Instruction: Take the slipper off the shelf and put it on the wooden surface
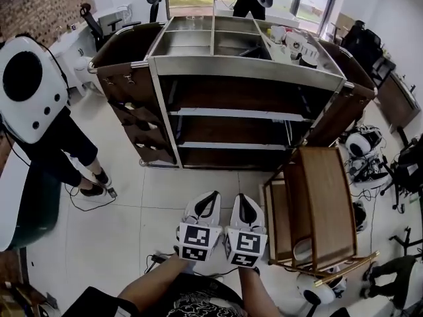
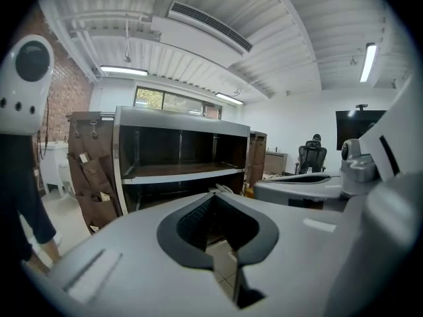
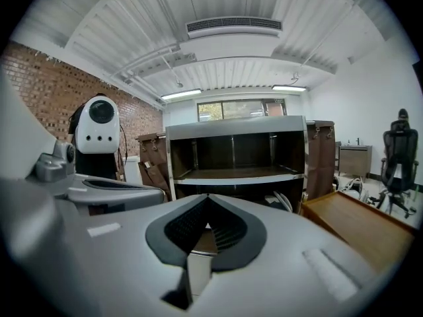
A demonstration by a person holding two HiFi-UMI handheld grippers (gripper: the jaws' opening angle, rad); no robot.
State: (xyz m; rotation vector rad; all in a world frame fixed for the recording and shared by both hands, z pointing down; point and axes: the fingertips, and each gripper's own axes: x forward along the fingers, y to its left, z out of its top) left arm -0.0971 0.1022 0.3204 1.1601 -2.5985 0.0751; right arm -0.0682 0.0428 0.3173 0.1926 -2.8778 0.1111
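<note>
A steel and dark wood shelf cart (image 1: 231, 114) stands ahead with open shelves. On its lowest level, at the right, pale slippers (image 3: 283, 201) lean on edge; they also show in the left gripper view (image 2: 223, 189). The head view does not show them in the dark shelf. A low wooden table (image 1: 324, 197) stands right of me, its top (image 3: 357, 223) close to the right gripper. My left gripper (image 1: 213, 194) and right gripper (image 1: 239, 195) are side by side over the floor, short of the cart, both shut and empty, pointing at it (image 2: 213, 197) (image 3: 207, 199).
A person in dark trousers (image 1: 73, 150) stands left of the cart, with a cable (image 1: 86, 200) on the floor by their feet. White items (image 1: 297, 45) lie on the cart's top right. Gear and cables (image 1: 362, 152) crowd the floor at the right. Office chairs (image 1: 99, 18) stand behind.
</note>
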